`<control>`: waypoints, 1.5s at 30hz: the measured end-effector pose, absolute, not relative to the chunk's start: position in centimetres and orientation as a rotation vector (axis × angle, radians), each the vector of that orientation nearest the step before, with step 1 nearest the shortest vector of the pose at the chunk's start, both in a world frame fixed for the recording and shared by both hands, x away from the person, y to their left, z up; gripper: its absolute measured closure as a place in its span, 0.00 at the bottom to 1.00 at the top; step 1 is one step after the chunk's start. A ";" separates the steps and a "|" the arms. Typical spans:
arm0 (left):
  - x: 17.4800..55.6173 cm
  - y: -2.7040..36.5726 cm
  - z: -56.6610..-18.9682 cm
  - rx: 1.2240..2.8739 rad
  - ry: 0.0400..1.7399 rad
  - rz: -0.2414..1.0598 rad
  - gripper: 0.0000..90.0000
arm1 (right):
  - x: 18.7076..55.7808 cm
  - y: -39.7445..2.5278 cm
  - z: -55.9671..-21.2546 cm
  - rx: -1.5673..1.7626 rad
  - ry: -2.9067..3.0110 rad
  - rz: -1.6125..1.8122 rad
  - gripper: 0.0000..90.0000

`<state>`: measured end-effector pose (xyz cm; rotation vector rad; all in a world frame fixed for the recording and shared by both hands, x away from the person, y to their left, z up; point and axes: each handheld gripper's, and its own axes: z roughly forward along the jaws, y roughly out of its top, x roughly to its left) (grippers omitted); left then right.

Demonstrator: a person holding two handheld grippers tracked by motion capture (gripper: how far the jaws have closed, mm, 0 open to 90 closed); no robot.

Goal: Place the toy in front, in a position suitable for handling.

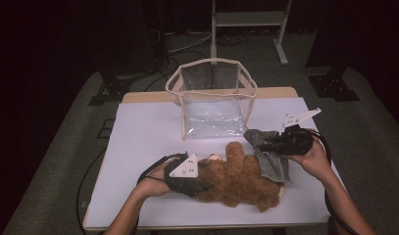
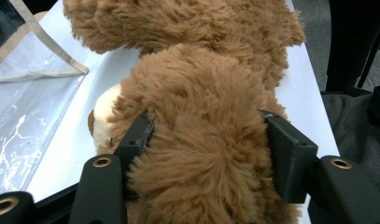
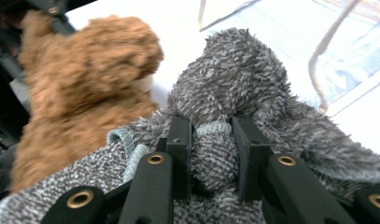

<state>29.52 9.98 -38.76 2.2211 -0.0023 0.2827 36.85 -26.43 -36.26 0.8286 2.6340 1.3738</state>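
The left gripper (image 1: 199,178) clamps the bear (image 1: 238,178) lying near the table's (image 1: 138,147) front edge. At right, the right gripper (image 1: 265,143) pinches the cloth (image 1: 273,161) draped over it. Lifting could drag them together, short of the bag (image 1: 211,98).

Right gripper (image 3: 211,140) has its two black jaws closed on a bunched fold of grey fuzzy cloth (image 3: 234,88). Cloth humps up above the jaws and drapes down both sides, pale blue hem edge showing at lower left. Brown plush toy (image 3: 80,84) sits left of the cloth, touching it, a cream patch at its edge. White surface (image 3: 178,23) behind both. Clear plastic bag (image 3: 346,42) with cream trim at upper right, just beside the cloth. Dark gear at far upper left, blurred.
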 end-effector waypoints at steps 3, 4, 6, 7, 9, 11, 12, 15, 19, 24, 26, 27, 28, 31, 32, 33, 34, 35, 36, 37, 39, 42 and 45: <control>29.6 10.0 -38.8 2.219 -0.007 0.283 0.46 | 36.7 -26.4 -36.4 0.828 2.632 1.430 0.78; 29.7 9.9 -38.8 2.218 -0.005 0.282 0.46 | 36.4 -26.3 -36.2 0.820 2.627 1.463 0.78; 29.9 9.8 -38.8 2.212 0.005 0.284 0.45 | 35.7 -25.9 -35.5 0.769 2.624 1.510 0.78; 29.9 9.7 -38.7 2.210 0.010 0.283 0.45 | 35.3 -25.5 -34.9 0.733 2.619 1.538 0.78; 29.9 9.6 -38.8 2.206 0.017 0.281 0.46 | 34.5 -24.5 -33.7 0.655 2.605 1.585 0.78; 29.9 9.5 -38.8 2.205 0.025 0.285 0.45 | 33.7 -23.1 -32.7 0.572 2.604 1.613 0.78; 29.9 9.5 -38.8 2.205 0.027 0.285 0.45 | 33.4 -22.4 -32.3 0.538 2.608 1.610 0.78; 29.9 9.5 -38.8 2.200 0.037 0.286 0.44 | 33.1 -20.1 -32.5 0.474 2.660 1.555 0.78; 30.0 9.8 -38.9 2.199 0.047 0.287 0.43 | 33.5 -18.9 -34.9 0.506 2.728 1.369 0.78; 30.2 9.7 -38.9 2.184 0.068 0.277 0.42 | 33.4 -21.8 -36.3 0.614 2.701 1.440 0.78; 30.2 9.5 -38.9 2.183 0.079 0.282 0.42 | 32.9 -22.4 -35.8 0.635 2.691 1.426 0.78; 30.1 9.4 -38.9 2.185 0.082 0.286 0.42 | 32.6 -22.4 -35.3 0.624 2.682 1.420 0.78; 30.1 9.4 -38.8 2.192 0.078 0.293 0.42 | 32.3 -22.4 -34.7 0.601 2.674 1.420 0.78; 30.0 9.1 -38.7 2.197 0.081 0.300 0.42 | 31.7 -21.2 -32.8 0.528 2.656 1.434 0.78; 30.0 9.1 -38.7 2.200 0.076 0.303 0.42 | 31.8 -20.6 -32.4 0.506 2.658 1.443 0.78; 30.0 9.0 -38.7 2.203 0.071 0.306 0.42 | 31.9 -19.9 -32.1 0.494 2.663 1.431 0.78; 29.9 9.0 -38.7 2.206 0.064 0.309 0.42 | 32.2 -19.1 -32.0 0.481 2.675 1.418 0.78; 29.8 9.0 -38.7 2.212 0.056 0.313 0.42 | 32.7 -18.3 -32.1 0.476 2.694 1.411 0.78; 29.8 9.0 -38.7 2.213 0.054 0.315 0.42 | 33.2 -17.6 -32.3 0.483 2.715 1.396 0.78; 29.7 9.0 -38.7 2.220 0.048 0.320 0.42 | 33.7 -16.9 -32.7 0.487 2.733 1.381 0.78; 29.6 9.1 -38.8 2.228 0.043 0.326 0.42 | 34.8 -16.2 -33.7 0.512 2.764 1.367 0.78; 29.7 9.2 -38.9 2.215 0.056 0.314 0.42 | 36.0 -17.1 -35.0 0.582 2.775 1.363 0.78; 29.8 9.2 -38.8 2.214 0.055 0.307 0.42 | 36.4 -19.3 -35.9 0.676 2.764 1.374 0.78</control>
